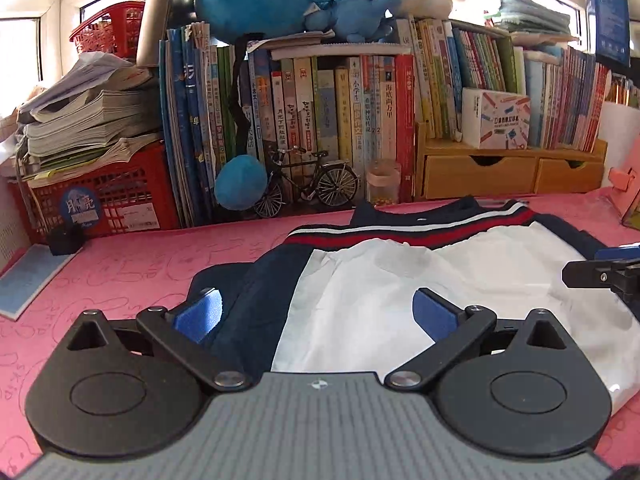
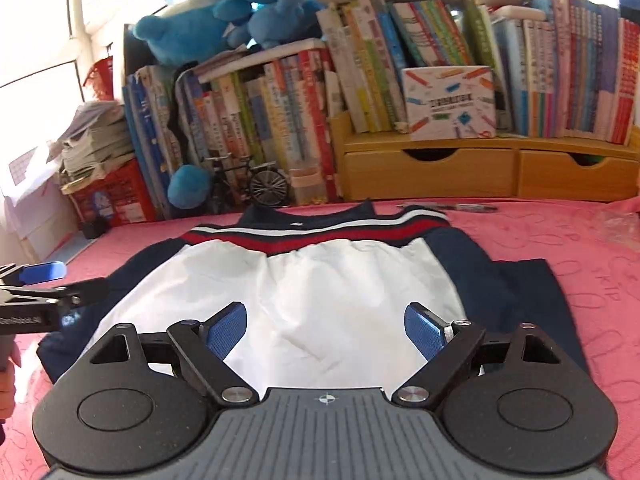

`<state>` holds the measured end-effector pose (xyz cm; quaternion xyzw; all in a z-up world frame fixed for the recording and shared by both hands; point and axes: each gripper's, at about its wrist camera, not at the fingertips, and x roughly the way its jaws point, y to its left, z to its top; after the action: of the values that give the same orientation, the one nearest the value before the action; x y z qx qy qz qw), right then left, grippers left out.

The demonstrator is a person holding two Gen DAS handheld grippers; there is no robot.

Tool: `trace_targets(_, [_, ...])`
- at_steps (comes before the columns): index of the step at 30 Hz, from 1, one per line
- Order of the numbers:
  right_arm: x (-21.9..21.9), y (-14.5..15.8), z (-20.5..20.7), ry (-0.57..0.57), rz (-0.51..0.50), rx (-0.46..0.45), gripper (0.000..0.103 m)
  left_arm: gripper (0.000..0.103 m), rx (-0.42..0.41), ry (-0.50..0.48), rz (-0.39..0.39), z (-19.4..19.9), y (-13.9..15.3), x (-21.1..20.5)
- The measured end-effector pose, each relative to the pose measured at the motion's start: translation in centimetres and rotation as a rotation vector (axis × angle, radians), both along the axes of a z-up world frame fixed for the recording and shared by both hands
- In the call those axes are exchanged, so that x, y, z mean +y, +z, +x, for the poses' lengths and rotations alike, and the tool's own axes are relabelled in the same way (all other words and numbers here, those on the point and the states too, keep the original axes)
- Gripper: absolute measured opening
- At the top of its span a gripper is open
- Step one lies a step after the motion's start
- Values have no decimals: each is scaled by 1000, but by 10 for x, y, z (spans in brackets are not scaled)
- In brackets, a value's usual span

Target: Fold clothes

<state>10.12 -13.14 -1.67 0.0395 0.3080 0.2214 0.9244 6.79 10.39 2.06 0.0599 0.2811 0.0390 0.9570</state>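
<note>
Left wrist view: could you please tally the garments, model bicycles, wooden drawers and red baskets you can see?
Garments: 1
Model bicycles: 1
Wooden drawers: 2
Red baskets: 2
Total: 6

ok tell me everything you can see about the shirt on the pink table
The shirt lies flat on the pink table cover, its collar end toward the books. The body is white, lightly wrinkled fabric, with navy side panels and sleeves and a band of red, white and navy stripes across the top. Both hand-held grippers, left and right, hover open over its near part, neither gripping it.
</note>
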Motion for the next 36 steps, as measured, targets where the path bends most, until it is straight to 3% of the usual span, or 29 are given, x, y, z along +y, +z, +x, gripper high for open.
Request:
trace_targets(2, [24, -5, 14, 34, 14, 38, 94, 98, 56, 58, 60, 19, -15, 5])
trace_targets(5, [31, -19, 30, 13, -35, 65, 94, 100, 101, 154, 50, 25, -42, 36])
trace_targets(6, [28, -24, 33, -4, -73, 58, 93, 103, 79, 176, 26, 22, -48, 50])
trace_targets(7, [25, -29, 35, -27, -117, 48, 91, 103, 94, 189, -53, 20, -48, 63])
trace_targets(9, [11, -35, 35, -113, -248, 4, 90, 103, 112, 193, -135, 15, -57, 78])
trace_targets(10, [-1, -39, 38, -152, -291, -12, 95, 103, 118, 195, -158, 12, -61, 82])
trace_targets(13, [-43, -47, 51, -257, -280, 1, 96, 103, 109, 195, -95, 2, -70, 74])
trace_targets(16, [-88, -56, 72, -458, -339, 49, 100, 103, 111, 194, -107, -7, -80, 77])
trace_targets(17, [-100, -57, 76, -487, -291, 87, 100, 103, 112, 194, -112, -10, -83, 79])
trace_targets(18, [-106, -54, 77, -508, -253, 112, 98, 103, 112, 194, -113, -12, -86, 80])
trace_targets(20, [-96, -44, 69, -500, -236, 78, 90, 103, 110, 194, -104, -17, -91, 80])
trace_targets(24, [-30, -15, 44, -219, -152, -70, 84, 103, 106, 195, -87, -25, -100, 80])
trace_targets(26, [3, -11, 46, -76, -105, -44, 63, 103, 107, 194, -93, -29, -103, 81])
trace_targets(27, [18, -11, 50, -26, -93, -23, 44, 103, 108, 194, -100, -29, -104, 82])
trace_targets(28, [34, -13, 57, -5, -103, 0, 39, 103, 110, 193, -111, -28, -103, 84])
trace_targets(32, [34, -30, 91, -57, -139, 48, 32, 103, 116, 192, -151, -21, -98, 89])
trace_targets(36, [-7, -35, 120, -112, -7, 134, 24, 103, 116, 193, -151, -20, -98, 94])
